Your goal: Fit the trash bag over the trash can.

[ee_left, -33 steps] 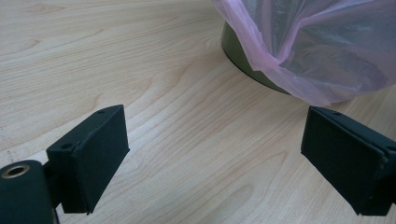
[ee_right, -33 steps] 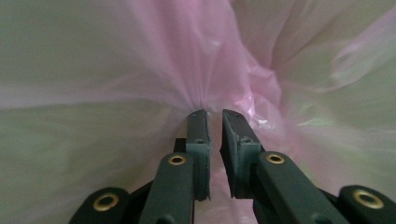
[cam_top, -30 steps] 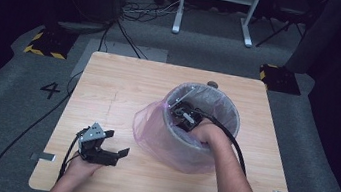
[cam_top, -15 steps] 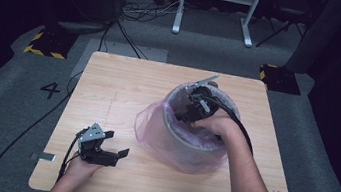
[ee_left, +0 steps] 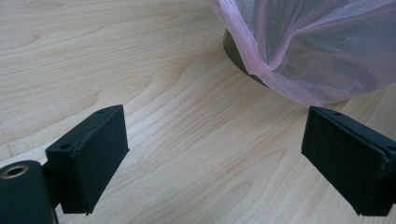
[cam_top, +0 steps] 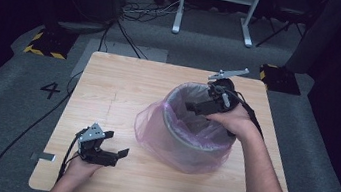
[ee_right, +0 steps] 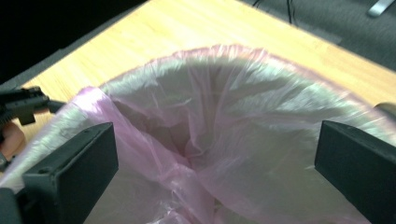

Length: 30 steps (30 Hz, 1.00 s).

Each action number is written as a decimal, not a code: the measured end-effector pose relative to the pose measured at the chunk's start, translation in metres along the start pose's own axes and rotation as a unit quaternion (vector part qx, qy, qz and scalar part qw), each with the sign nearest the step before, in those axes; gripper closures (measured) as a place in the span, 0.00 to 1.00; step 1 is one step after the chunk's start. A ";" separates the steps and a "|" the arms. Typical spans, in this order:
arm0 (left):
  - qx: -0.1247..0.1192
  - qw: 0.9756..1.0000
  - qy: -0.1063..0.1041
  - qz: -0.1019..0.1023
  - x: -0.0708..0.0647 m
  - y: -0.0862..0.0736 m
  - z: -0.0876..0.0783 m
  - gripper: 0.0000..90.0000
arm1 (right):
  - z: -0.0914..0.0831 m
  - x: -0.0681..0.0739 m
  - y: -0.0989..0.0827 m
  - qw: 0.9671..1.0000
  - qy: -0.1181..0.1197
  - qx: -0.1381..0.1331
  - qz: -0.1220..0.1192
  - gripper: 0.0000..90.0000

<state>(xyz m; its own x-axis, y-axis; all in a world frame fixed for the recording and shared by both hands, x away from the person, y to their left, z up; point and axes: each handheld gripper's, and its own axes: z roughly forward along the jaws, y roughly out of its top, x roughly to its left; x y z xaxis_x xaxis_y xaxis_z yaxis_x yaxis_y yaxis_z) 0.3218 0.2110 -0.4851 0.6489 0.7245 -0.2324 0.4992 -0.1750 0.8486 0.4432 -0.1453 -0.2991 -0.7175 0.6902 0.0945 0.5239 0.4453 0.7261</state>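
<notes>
The bin [cam_top: 197,132], lined with a pink plastic bag [cam_top: 151,126], is set right of centre on the wooden table [cam_top: 114,88], and the right gripper [cam_top: 196,106] is held just above its open mouth, jaws having just been opening and now spread wide with nothing between them. The bag's loose skirt is draped down the side of the bin facing the left gripper [cam_top: 120,151], which is rested low on the table near it, jaws likewise apart and empty. That slack is judged to lie nearer the left gripper, the rim and interior nearer the right.

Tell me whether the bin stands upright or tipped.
Upright: the bin sits base-down on the table, its mouth facing up, pink bag draped over its rim.
</notes>
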 end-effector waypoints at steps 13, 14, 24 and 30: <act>0.005 1.000 0.002 0.001 0.001 -0.001 0.002 0.08 | -0.023 -0.002 -0.008 0.999 0.004 -0.039 0.002 0.00; 0.005 1.000 0.002 -0.001 0.001 -0.001 0.003 0.08 | -0.024 -0.002 -0.009 0.999 0.002 -0.044 0.002 0.00; 0.005 1.000 0.004 0.001 0.000 0.000 0.003 0.07 | -0.043 -0.005 -0.020 0.997 -0.008 -0.080 0.001 0.00; 0.008 1.000 0.000 0.000 -0.001 0.000 0.003 0.07 | -0.058 -0.007 -0.027 0.994 -0.020 -0.106 -0.001 0.00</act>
<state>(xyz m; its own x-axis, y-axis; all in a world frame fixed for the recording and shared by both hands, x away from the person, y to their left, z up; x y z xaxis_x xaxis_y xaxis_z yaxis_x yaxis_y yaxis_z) 0.3233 0.2085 -0.4864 0.6489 0.7248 -0.2316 0.5078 -0.1859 0.8412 0.4074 -0.1952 -0.2798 -0.6977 0.7131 0.0680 0.4108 0.3205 0.8536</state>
